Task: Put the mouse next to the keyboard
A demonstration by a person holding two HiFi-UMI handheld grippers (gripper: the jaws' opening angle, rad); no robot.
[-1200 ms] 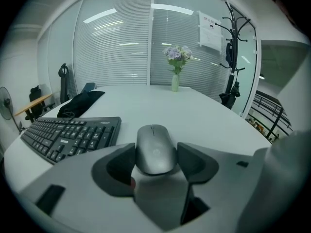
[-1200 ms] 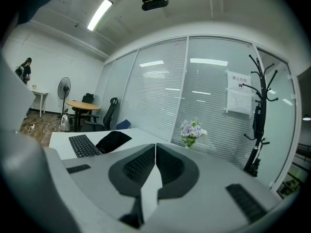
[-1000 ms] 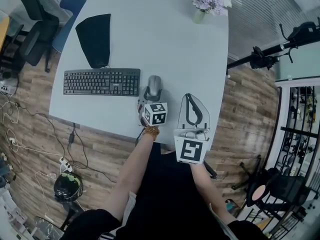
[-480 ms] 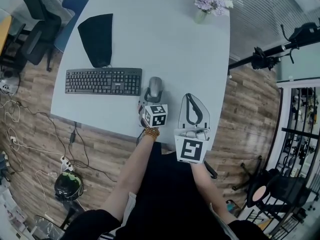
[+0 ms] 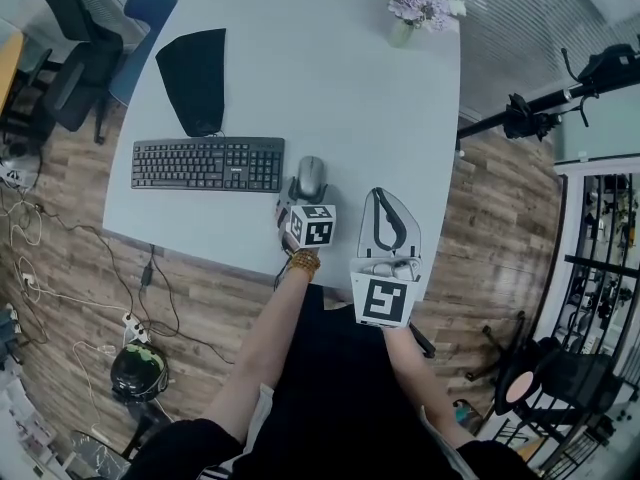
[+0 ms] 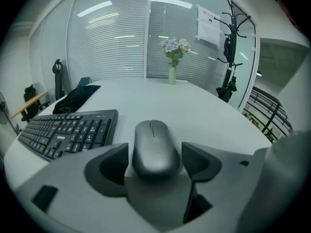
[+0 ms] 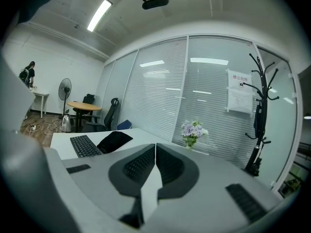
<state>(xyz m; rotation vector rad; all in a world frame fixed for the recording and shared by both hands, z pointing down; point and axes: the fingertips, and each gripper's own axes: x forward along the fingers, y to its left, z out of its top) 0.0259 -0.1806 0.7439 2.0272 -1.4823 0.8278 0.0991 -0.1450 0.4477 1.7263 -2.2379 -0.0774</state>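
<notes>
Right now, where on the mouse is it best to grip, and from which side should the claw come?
Grip the mouse across its two long flanks at mid-body, coming from its rear end. It lies flat, pointing away from the left claw, whose jaws are opening on either side of it; the keyboard crowds its left.

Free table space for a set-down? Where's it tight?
Widest bare stretch: table centre, between black pouch, keyboard and flower vase. The strip right of the mouse is also free. Crowded: near edge, with the left gripper, jaws opening around the mouse beside the keyboard, and the shut right gripper.
</notes>
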